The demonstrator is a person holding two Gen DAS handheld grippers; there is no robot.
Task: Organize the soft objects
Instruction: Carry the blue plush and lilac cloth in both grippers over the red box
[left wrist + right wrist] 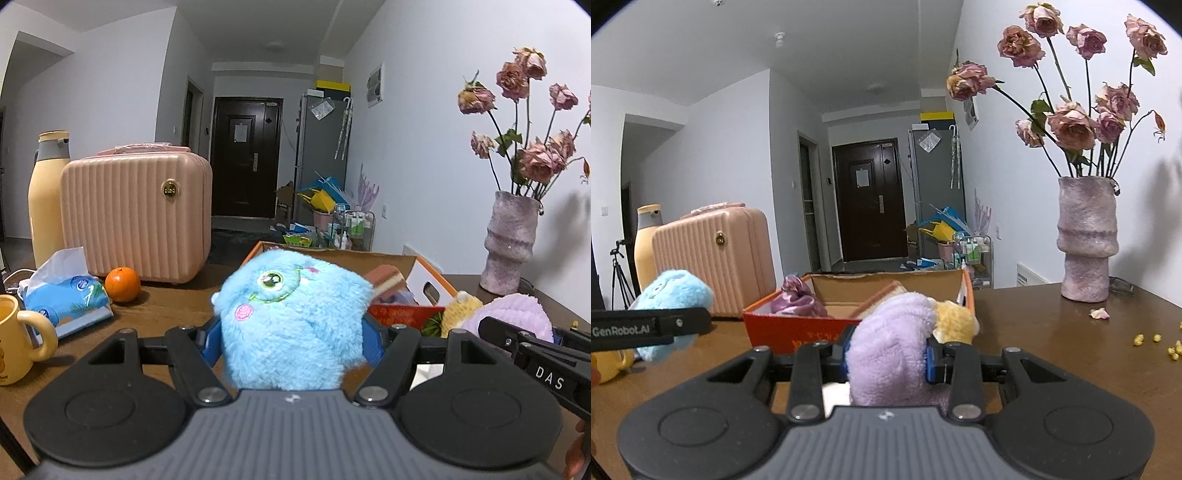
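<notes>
Left gripper (291, 332) jaws pinch blue plush (291, 317) at frame centre, right gripper (886, 360) jaws pinch purple plush (890, 354) before box (790, 332); soft fur may slip free.

- The blue plush toy (291, 317) at the centre of the left wrist view is long-piled, fluffy cloth with a glossy bead eye.
- The lilac plush (890, 350), lower centre of the right wrist view, is short, nubbly fleece; its yellow part looks woolly.
- The tabletop (1052, 332) is brown wood with a soft sheen.
- The cardboard box (783, 328) is matt (orange outside, plain brown inside).
- The pink case (136, 218), left of frame, is ribbed, smooth plastic.
- The vase (1086, 236) at right looks rough and grainy.
</notes>
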